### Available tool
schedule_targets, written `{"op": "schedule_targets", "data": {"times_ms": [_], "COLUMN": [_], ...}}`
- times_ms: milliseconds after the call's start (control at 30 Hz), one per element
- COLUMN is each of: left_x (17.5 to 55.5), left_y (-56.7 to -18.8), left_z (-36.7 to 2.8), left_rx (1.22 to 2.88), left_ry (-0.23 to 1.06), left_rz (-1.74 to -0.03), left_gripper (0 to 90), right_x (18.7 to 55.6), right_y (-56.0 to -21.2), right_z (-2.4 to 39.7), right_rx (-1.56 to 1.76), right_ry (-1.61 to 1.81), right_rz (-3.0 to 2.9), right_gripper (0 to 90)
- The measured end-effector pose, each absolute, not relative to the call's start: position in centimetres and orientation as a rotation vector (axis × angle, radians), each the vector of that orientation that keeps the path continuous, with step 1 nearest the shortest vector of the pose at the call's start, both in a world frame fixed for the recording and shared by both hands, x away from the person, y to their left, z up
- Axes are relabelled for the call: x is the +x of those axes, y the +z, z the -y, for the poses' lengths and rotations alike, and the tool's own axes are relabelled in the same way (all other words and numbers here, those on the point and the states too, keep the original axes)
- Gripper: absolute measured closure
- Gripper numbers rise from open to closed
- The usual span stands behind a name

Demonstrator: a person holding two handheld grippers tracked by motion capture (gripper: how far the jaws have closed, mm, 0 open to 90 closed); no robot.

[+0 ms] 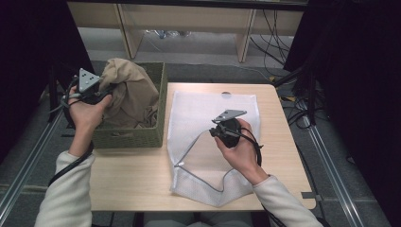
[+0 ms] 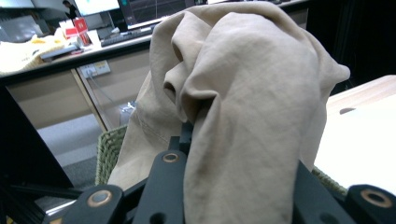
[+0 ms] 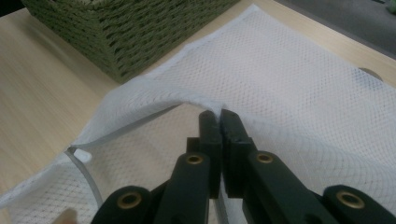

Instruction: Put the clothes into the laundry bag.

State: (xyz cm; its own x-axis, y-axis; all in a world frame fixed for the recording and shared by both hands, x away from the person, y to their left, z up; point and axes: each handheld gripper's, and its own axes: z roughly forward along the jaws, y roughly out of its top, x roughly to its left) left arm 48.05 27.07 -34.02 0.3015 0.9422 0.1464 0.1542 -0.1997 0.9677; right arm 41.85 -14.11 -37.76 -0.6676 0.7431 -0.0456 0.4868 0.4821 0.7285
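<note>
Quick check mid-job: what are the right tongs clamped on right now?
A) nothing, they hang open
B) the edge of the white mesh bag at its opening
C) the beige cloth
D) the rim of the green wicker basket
B: in the right gripper view the right tongs stand closed on the raised edge of the white mesh bag, lifting its opening off the table.

The woven basket (image 1: 151,118) walls off the table's (image 1: 132,179) left rear, leaving bare wood open in front beside the mesh bag (image 1: 198,109).

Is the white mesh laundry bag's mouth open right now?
Partly open. The right gripper, jaws shut on the white mesh laundry bag, lifts its upper edge, leaving a gap along the zipper opening.
</note>
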Motion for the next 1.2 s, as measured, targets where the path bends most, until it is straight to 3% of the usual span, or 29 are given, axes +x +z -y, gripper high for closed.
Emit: {"op": "schedule_targets", "data": {"times_ms": [1200], "left_x": [42.6], "left_y": [-27.4], "left_z": [-26.6], "left_rx": [1.444], "left_ry": [1.178], "left_rz": [-0.828], "left_gripper": [77.0], "right_x": [41.9], "right_y": [-37.6], "right_z": [14.2], "right_rx": [1.019], "right_ry": [1.010], "right_rz": [-2.369], "right_gripper": [89.8]}}
